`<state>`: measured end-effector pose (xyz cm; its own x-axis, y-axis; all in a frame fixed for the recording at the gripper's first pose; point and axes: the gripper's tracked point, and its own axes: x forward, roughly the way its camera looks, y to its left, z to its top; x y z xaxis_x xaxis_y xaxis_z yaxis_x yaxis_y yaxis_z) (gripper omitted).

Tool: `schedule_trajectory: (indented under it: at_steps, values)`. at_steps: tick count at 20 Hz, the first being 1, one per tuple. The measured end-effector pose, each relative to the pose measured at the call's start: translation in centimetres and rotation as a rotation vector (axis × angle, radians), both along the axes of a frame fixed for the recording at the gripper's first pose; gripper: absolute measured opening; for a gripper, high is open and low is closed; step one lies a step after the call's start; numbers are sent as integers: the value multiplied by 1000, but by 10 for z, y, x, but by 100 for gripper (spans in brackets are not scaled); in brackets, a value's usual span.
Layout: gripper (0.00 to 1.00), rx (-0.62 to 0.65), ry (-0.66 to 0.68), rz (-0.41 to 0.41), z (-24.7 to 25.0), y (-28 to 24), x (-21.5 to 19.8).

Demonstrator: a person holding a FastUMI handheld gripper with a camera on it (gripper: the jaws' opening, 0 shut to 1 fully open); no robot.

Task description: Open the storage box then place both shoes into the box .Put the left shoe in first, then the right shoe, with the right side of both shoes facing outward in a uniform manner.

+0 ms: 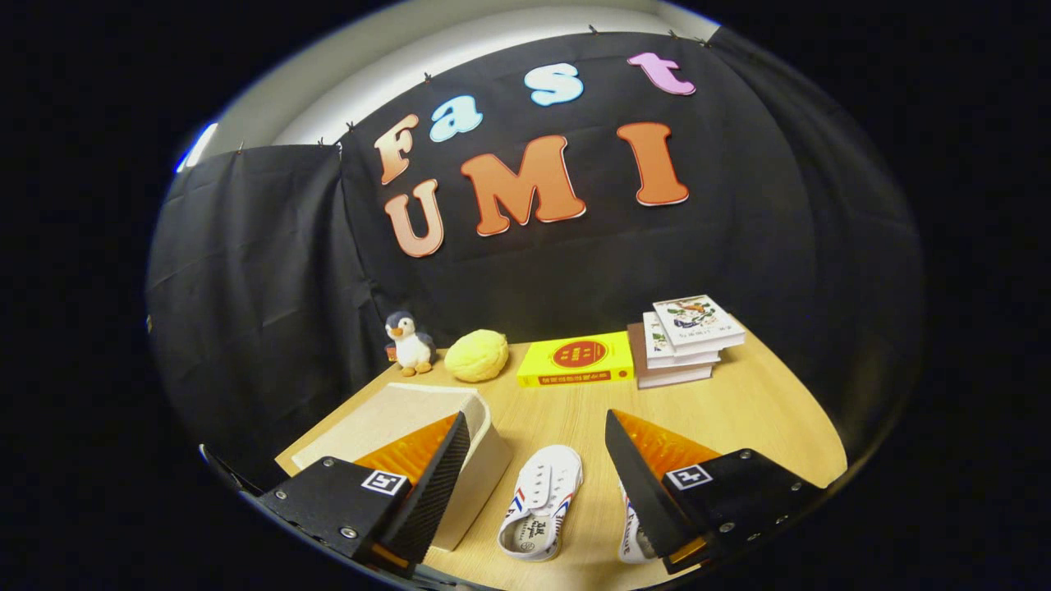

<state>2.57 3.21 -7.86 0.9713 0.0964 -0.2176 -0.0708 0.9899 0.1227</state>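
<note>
The claw (538,460) is held above the near part of the wooden worktop (739,402), with its two fingers spread wide apart and nothing between them that they press on. It grasps nothing; it is released. I think it is held so high and so open because no step of the task is begun: from here the person can look over everything before choosing where to go down.

The storage box (410,419) stands just beside the left finger, which covers a part of it. Its pale lid lies flat and closed on top, so opening it is the first work to do, and the box being so near to the left finger makes this easy, I believe.

One white shoe (540,501) lies on the worktop between the two fingers, sole down, its toe pointing away from us and its opening toward us. The second shoe (631,529) lies close to it on the right, mostly hidden under the right finger; only its side shows. Which one is the left shoe I cannot say for sure. They lie next to the box, probably so that each can be lifted in with a short move.

Farther back, near the black wall, stand a toy penguin (409,343), a yellow soft ball (477,355), a yellow book (577,359) and a stack of books (681,341). They seem to be only clutter, well apart from the working place.
</note>
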Motion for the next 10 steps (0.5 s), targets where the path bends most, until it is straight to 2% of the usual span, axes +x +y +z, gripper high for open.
schedule_trajectory:
  at_steps: [3,8,10]
  values:
    - [98,81,63,50,-22,17,7]
    - [98,236,161,88,-55,36,20]
    - [98,340,202,125,-63,50,20]
